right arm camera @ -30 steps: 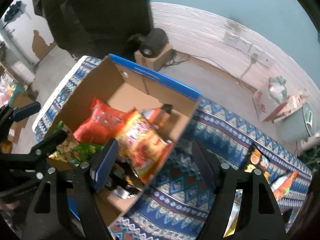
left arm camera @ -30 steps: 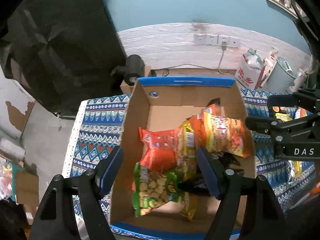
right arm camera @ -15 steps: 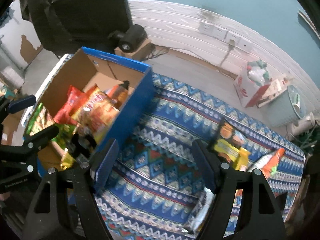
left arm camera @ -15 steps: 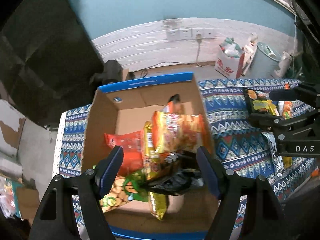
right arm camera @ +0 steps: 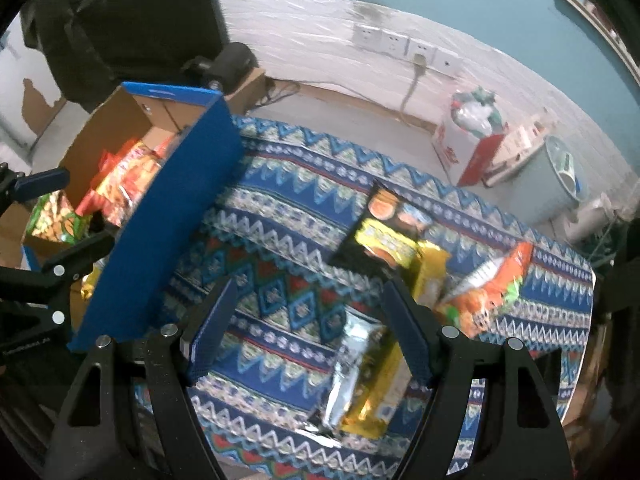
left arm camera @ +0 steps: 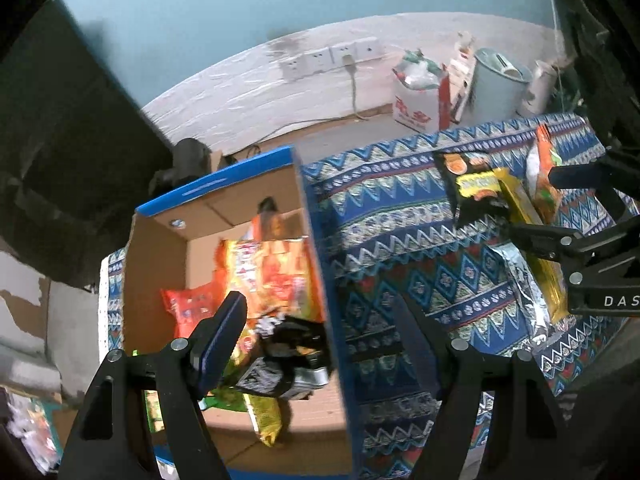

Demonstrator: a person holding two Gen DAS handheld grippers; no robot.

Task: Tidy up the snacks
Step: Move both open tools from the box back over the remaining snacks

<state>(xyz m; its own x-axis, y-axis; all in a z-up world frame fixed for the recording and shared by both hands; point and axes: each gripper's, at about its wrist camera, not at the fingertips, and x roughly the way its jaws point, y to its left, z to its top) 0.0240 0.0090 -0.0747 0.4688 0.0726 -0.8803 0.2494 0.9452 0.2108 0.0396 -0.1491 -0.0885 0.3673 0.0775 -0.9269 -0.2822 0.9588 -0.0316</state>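
The blue-sided cardboard box (left arm camera: pixel 224 248), packed with orange, red and green snack bags (left arm camera: pixel 276 276), now sits at the left of both views; a second ago it filled them. The left gripper (left arm camera: pixel 320 344), jaws spread and empty, has slid rightward to straddle the box's right wall. The right gripper (right arm camera: pixel 308 336), likewise open and empty, has moved over the patterned blue tablecloth (right arm camera: pixel 280 216), above a silver-and-yellow packet (right arm camera: pixel 360 376); a black-and-yellow bag (right arm camera: pixel 384 232) and an orange bag (right arm camera: pixel 492 284) lie beyond.

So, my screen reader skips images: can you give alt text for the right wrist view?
The open right gripper hangs empty over a patterned tablecloth, above a silver and yellow snack packet. More packets lie beyond; a blue cardboard box of snacks stands left.
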